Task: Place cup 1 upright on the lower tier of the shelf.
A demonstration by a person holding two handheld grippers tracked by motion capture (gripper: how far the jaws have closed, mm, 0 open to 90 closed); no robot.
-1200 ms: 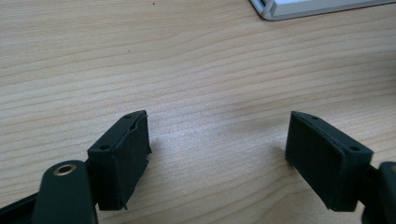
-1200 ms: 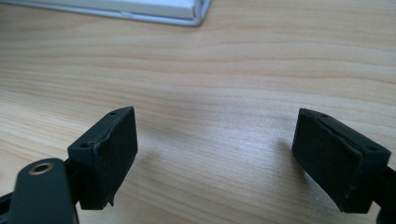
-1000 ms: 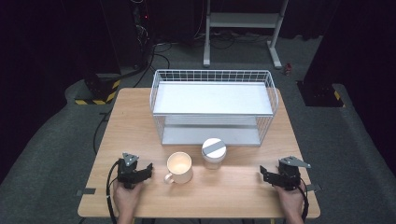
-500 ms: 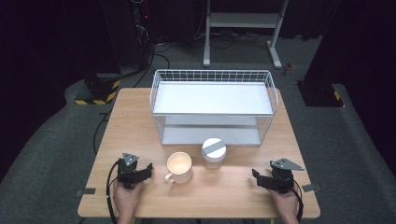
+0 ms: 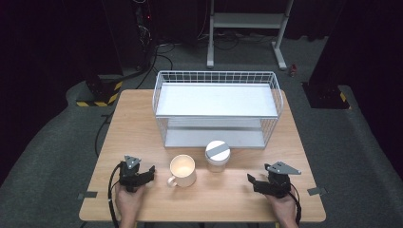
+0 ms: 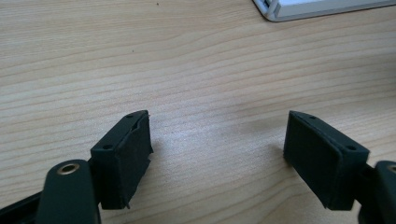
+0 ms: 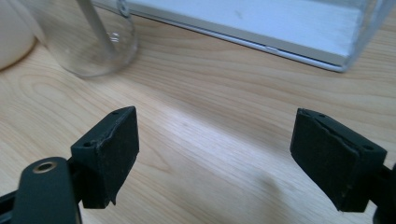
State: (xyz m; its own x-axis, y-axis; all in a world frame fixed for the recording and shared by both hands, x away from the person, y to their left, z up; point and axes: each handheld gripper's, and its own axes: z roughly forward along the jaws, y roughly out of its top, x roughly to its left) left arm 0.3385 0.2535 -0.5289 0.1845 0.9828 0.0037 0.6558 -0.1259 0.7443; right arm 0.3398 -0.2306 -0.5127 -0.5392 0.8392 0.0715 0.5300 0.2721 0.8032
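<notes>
A cream mug (image 5: pixel 182 170) stands near the table's front, handle toward the front left. To its right stands a clear glass jar (image 5: pixel 217 156) with a white and grey lid; its base (image 7: pixel 88 42) appears in the right gripper view at upper left, with the mug's side (image 7: pixel 11 35) at the left edge. My left gripper (image 5: pixel 149 174) rests on the table left of the mug, open, nothing between its jaws (image 6: pixel 217 154). My right gripper (image 5: pixel 252 181) sits at the front right, open and empty (image 7: pixel 215 154), angled toward the jar.
A white wire basket rack (image 5: pixel 216 108) with two shelves stands at the back middle of the wooden table (image 5: pixel 133 123). Its lower shelf edge (image 7: pixel 261 25) lies just beyond the right gripper. A white corner of the rack (image 6: pixel 299 7) shows in the left gripper view.
My right gripper has moved left along the front of the table and turned toward the jar. The left gripper, mug and jar have stayed put.
</notes>
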